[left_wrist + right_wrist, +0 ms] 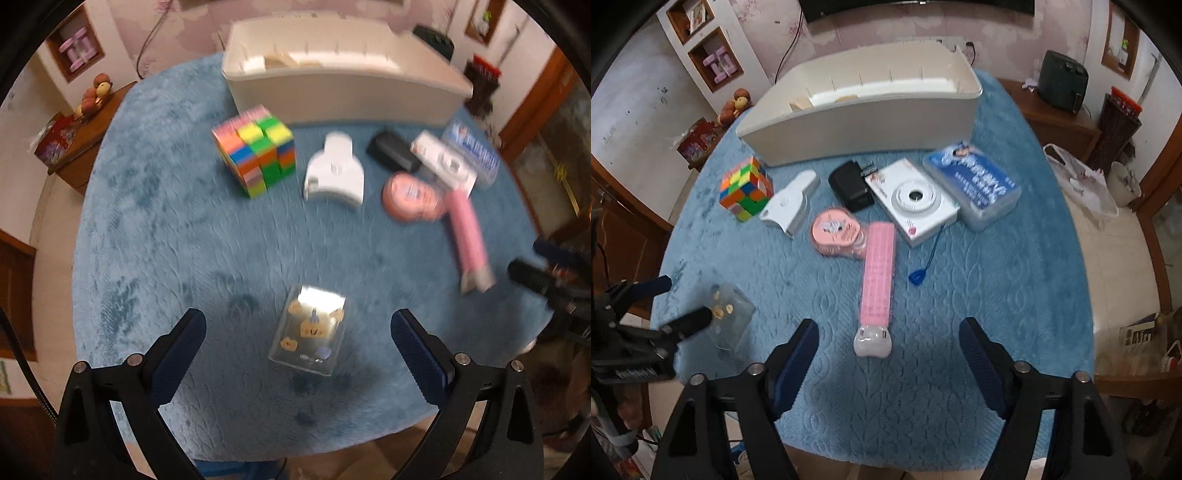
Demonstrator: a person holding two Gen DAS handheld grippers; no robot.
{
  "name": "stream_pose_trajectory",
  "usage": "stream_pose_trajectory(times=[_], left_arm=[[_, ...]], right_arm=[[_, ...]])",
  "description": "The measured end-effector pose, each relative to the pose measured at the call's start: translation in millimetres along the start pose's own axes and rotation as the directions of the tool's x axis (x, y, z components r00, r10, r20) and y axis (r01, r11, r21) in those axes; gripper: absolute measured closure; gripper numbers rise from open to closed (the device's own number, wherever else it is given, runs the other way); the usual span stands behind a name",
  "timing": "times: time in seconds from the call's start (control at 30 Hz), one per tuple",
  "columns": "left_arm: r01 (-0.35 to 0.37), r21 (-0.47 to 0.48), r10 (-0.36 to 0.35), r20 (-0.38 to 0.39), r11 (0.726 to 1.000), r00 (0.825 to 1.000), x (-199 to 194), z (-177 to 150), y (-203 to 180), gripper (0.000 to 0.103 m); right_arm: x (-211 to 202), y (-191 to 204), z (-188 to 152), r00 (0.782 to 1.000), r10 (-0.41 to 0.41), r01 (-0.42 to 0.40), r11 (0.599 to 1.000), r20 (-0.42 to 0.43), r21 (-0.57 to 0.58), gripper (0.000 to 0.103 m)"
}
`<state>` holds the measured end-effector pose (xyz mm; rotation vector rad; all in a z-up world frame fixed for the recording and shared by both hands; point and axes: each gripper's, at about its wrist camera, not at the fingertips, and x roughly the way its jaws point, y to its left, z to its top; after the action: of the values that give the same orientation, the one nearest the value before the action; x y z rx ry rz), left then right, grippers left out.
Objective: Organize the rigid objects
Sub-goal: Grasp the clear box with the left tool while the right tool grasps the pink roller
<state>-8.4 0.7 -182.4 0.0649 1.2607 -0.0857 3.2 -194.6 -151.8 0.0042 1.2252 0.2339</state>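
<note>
The surface wears a plush blue cloth [997,258], soft and matt with an embossed leaf pattern. The clear case [309,330] is glossy see-through plastic catching glare, and the white bin [857,125], the white camera [916,201] and the bright puzzle cube [255,155] look like smooth hard plastic. The black charger [849,184] is matt, and the side cabinet [1060,122] is polished brown wood.

No readable text in either view. Blue-white packet [973,184]: large printed characters, too blurred to read. White camera-shaped box [914,201]: small red marks, illegible. Pink round tin [834,229] lid: print unreadable. Clear case [308,330]: cartoon stickers, one with indistinct digits.
</note>
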Motion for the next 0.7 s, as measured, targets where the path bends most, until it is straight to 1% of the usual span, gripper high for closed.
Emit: stream_pose_trajectory(times=[0.07,0.17,0.27,0.33,0.37,0.47,0.53,0.57,0.6,0.63,0.67,0.7], left_arm=[[-0.011,0.025,0.012,-0.02,1.0,1.0,12.3,-3.1,-3.7,0.003],[-0.027,0.044,0.028,-0.033,0.999,0.999,23.7,-5.4,-6.4,0.003],[-0.044,0.066,0.047,-0.047,0.997,0.998,32.1,-4.4,-10.1,0.003],[-0.051,0.065,0.054,-0.054,0.997,0.997,36.6,-3.6,-11.4,0.005],[-0.054,0.063,0.057,-0.055,0.997,0.997,38.1,-2.5,-11.6,0.006],[-0.054,0.063,0.058,-0.063,0.997,0.996,42.6,0.1,-13.6,0.007],[-0.046,0.061,0.05,-0.077,0.997,0.996,45.8,-0.5,-15.0,0.011],[-0.038,0.059,0.043,-0.088,0.998,0.995,48.0,-0.8,-14.7,0.016],[-0.025,0.055,0.031,-0.103,0.998,0.994,51.1,-0.4,-13.8,0.024],[-0.017,0.051,0.023,-0.116,0.999,0.993,52.7,-0.8,-13.6,0.028],[0.004,0.04,0.001,-0.133,0.999,0.991,55.3,-1.9,-12.4,0.032],[0.011,0.03,-0.007,-0.132,0.999,0.991,55.2,-2.6,-11.4,0.033]], right_arm=[[7.3,3.1,0.1,1.0,-0.008,0.008,1.0,-0.006,-0.013,0.027],[19.3,8.1,2.8,1.0,-0.019,0.019,0.999,-0.02,-0.03,0.033],[30.4,10.0,6.7,0.999,-0.014,0.013,1.0,-0.04,-0.026,0.04],[37.4,12.1,9.7,0.999,-0.017,0.015,1.0,-0.05,-0.026,0.046],[40.5,13.2,11.1,0.998,-0.019,0.017,0.999,-0.056,-0.027,0.047],[49.4,17.2,13.4,0.996,-0.036,0.033,0.999,-0.082,-0.039,0.057],[54.2,18.2,13.0,0.994,-0.04,0.035,0.998,-0.1,-0.043,0.067],[56.2,18.6,12.3,0.993,-0.045,0.04,0.998,-0.107,-0.045,0.069],[57.3,18.3,11.5,0.992,-0.049,0.043,0.998,-0.114,-0.047,0.073],[59.1,18.2,10.5,0.991,-0.048,0.042,0.998,-0.122,-0.049,0.075],[59.3,18.5,10.0,0.991,-0.048,0.042,0.998,-0.125,-0.051,0.075],[59.4,18.7,9.4,0.991,-0.048,0.042,0.998,-0.121,-0.053,0.076]])
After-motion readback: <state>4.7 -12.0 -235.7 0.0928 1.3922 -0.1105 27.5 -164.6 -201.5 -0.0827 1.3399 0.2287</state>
